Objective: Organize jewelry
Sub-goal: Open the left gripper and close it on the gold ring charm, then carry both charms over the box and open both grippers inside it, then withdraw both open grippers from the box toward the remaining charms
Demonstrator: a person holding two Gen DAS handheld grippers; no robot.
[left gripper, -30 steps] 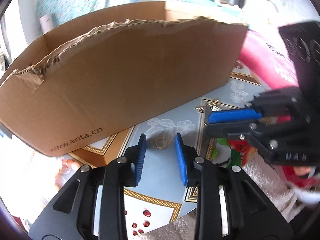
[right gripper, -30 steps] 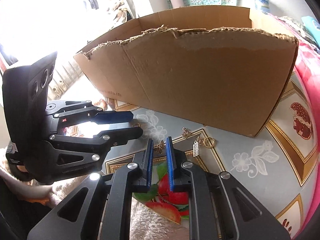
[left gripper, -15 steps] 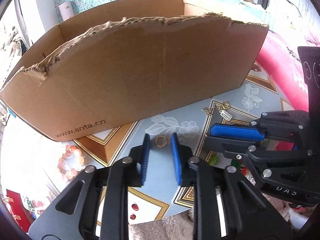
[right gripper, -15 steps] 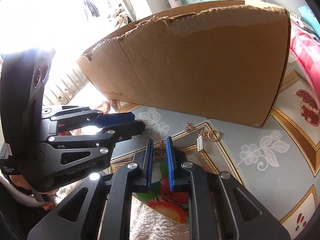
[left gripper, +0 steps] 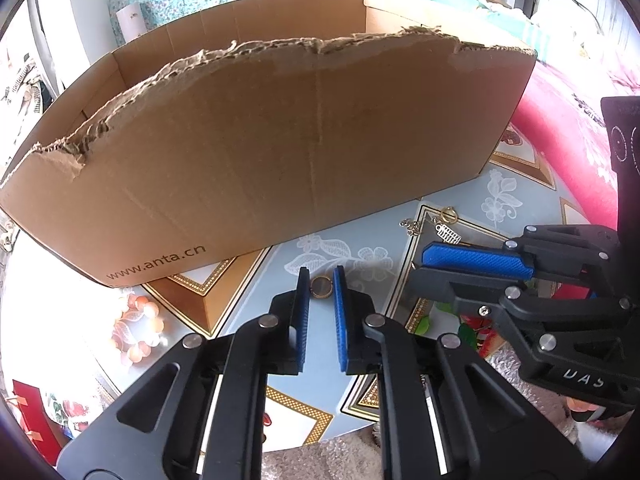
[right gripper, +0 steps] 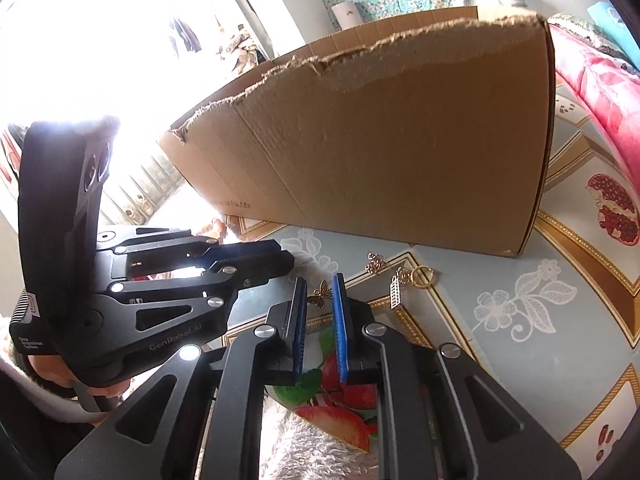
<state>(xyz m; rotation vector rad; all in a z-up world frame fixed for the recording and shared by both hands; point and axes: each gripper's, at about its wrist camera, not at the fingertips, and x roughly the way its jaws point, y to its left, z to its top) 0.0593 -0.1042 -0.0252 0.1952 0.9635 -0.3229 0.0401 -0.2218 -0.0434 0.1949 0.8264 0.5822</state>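
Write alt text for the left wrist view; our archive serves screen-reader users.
The left hand-held gripper brackets a small gold ring on a floral tablecloth, its blue pads close on either side. Behind stands a torn-edged cardboard box; at right, the right hand-held gripper reaches in near more gold charms.

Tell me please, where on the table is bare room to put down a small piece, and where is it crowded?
Free: the blue floral cloth right of the gold hoop, before the cardboard box corner. Crowded: between the two claws, where the butterfly charm, the gold ring and the bar pendant lie.
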